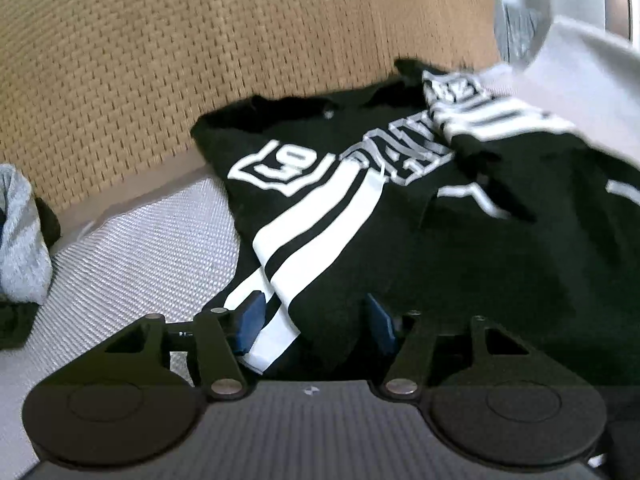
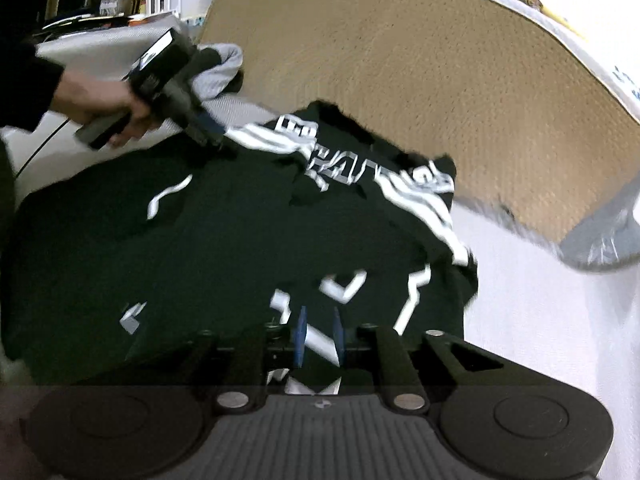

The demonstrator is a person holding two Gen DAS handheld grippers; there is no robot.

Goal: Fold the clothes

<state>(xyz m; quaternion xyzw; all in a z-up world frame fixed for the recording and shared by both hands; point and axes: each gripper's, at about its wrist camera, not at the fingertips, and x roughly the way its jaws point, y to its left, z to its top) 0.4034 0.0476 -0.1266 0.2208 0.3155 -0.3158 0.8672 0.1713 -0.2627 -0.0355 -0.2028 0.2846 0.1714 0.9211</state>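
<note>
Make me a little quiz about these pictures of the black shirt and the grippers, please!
1. True or false: the black shirt has white stripes and lettering.
2. What lies past the shirt, at the far left of the left wrist view? A) a grey garment B) a red towel C) a yellow hat
3. What does the right gripper have between its blue pads?

Key
1. True.
2. A, the grey garment.
3. A fold of the black shirt. The left gripper has shirt fabric between its pads too, though they stand wider apart, so its grip is unclear.
</note>
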